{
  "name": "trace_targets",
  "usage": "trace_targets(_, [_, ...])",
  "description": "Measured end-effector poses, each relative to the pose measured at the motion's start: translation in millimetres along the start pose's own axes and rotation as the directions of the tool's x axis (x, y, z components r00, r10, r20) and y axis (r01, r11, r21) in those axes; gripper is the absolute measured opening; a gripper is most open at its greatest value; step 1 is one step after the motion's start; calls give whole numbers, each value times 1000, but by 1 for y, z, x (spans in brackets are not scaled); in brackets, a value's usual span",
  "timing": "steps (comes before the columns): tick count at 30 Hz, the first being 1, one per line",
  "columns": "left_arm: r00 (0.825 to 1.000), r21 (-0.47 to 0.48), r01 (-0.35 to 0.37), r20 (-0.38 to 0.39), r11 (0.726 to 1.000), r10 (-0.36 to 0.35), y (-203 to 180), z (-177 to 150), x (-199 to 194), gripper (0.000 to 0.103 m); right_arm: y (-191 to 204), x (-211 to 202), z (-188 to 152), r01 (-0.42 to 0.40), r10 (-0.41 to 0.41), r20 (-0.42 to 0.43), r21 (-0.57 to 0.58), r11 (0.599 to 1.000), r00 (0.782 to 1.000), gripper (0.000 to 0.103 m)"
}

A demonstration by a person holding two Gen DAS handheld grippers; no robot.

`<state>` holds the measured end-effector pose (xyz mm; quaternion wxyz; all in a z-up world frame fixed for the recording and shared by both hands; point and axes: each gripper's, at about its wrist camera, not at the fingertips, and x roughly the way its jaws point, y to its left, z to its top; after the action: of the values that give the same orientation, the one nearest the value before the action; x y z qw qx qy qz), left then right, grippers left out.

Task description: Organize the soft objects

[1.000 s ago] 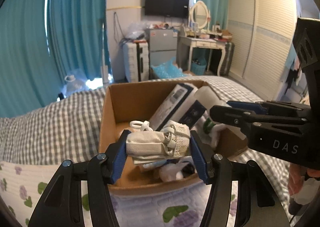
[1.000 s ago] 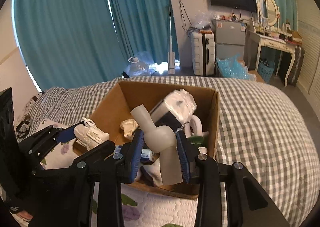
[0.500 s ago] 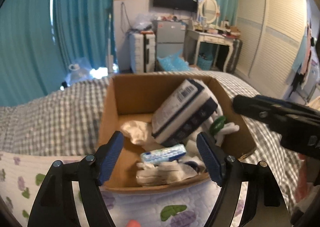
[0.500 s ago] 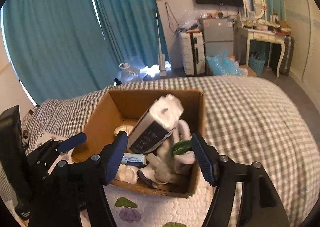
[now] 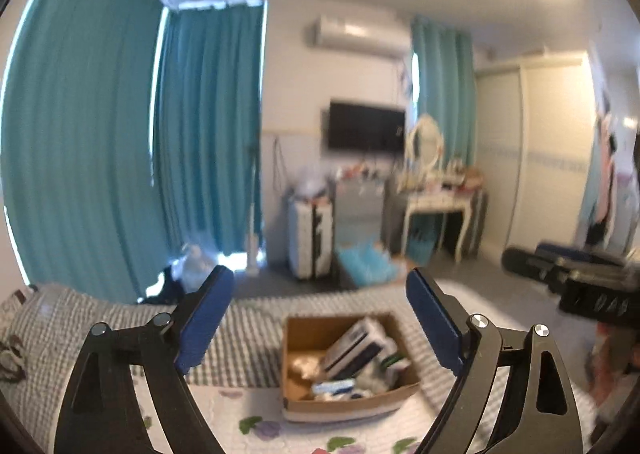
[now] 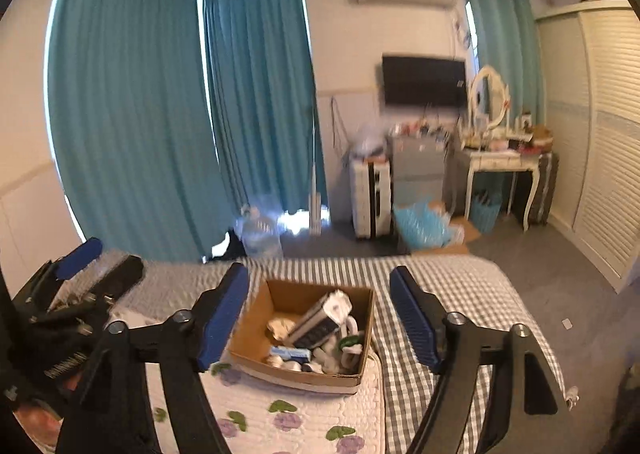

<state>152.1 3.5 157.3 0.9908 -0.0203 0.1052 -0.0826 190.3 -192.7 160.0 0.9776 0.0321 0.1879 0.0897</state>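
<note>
Cardboard box, left view: my left hand-held gripper [image 5: 320, 318] looks down on the box [image 5: 296, 368], which sits low between its blue pads [image 5: 204, 318].
Left grip: released, pads spread wide, nothing between them.
Box contents, left view: a dark-and-white pack [image 5: 356, 346] leans across the middle, pale soft things [image 5: 304, 366] lie around it; blur hides the details.
Bed, left view: the box rests on the bed [image 5: 80, 318], where the checked sheet meets a flowered quilt [image 5: 248, 414].
Other tool, left view: my right hand-held gripper [image 5: 576, 274] shows at the right edge, blurred.
Box, right view: my right hand-held gripper [image 6: 320, 314] frames the box [image 6: 256, 318] between its pads [image 6: 412, 318].
Right grip: released, wide apart, holding nothing.
Box contents, right view: the pack [image 6: 316, 324] stands tilted, white soft things [image 6: 282, 326] beside it, something green [image 6: 350, 341] by the right wall.
Other tool, right view: my left hand-held gripper [image 6: 92, 266] sits at the left edge, over the bed [image 6: 460, 286].
Room: teal curtains [image 6: 132, 114] behind the bed.
</note>
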Motion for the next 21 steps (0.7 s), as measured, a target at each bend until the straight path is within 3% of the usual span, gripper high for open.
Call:
trace_targets(4, [996, -34, 35, 83, 999, -32, -2, 27, -66, 89, 17, -66, 3, 9, -8, 70, -25, 1000, 998, 89])
trace_targets(7, [992, -16, 17, 127, 1000, -15, -8, 34, -104, 90, 25, -103, 1, 21, -17, 119, -39, 999, 993, 102])
trace_targets(11, [993, -9, 54, 106, 998, -53, -4, 26, -128, 90, 29, -136, -8, 5, 1, 148, -40, 999, 989, 103])
trace_targets(16, [993, -10, 8, 119, 1000, -7, 1, -2, -132, 90, 31, -145, -34, 13, 1, 169, -82, 997, 986, 103])
trace_targets(21, [991, 20, -52, 127, 998, 49, -1, -39, -114, 90, 24, -120, -79, 14, 2, 179, -90, 996, 984, 103])
